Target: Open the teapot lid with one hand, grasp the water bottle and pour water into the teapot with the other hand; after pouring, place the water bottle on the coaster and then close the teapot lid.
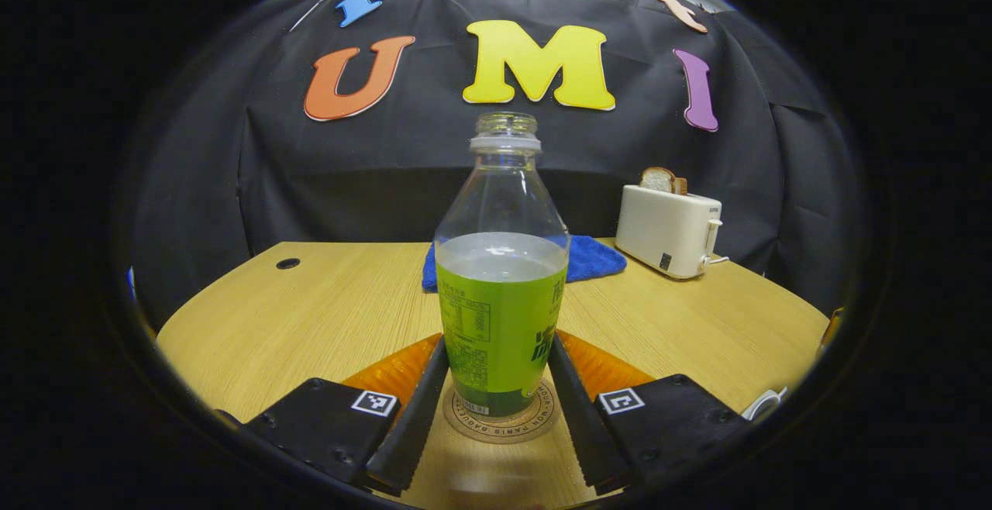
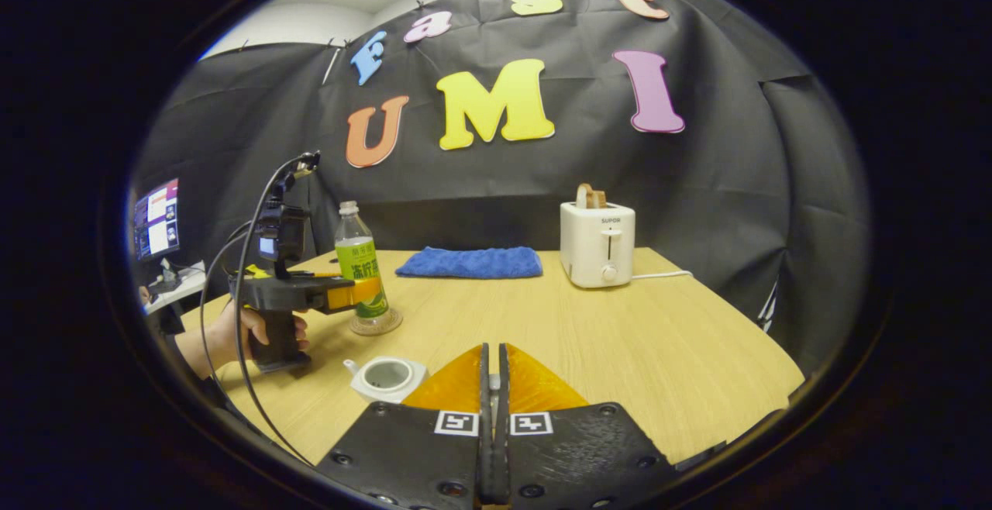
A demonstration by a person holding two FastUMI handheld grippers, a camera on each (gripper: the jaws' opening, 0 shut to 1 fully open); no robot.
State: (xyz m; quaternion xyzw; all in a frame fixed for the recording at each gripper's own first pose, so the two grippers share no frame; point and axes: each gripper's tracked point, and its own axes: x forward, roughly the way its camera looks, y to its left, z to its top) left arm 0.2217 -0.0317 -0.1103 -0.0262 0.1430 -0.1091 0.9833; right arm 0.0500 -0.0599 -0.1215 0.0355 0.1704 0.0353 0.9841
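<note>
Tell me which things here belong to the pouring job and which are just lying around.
Job: water bottle, coaster, teapot, left claw, right claw.
Lying about: toaster with bread, blue cloth.

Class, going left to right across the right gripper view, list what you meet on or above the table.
Hand → left gripper and bottle → teapot → blue cloth → toaster.

blue cloth [image 2: 470, 262] beside white toaster [image 2: 597, 245] — bread in its slot — on wooden table [image 2: 620, 339]
</note>
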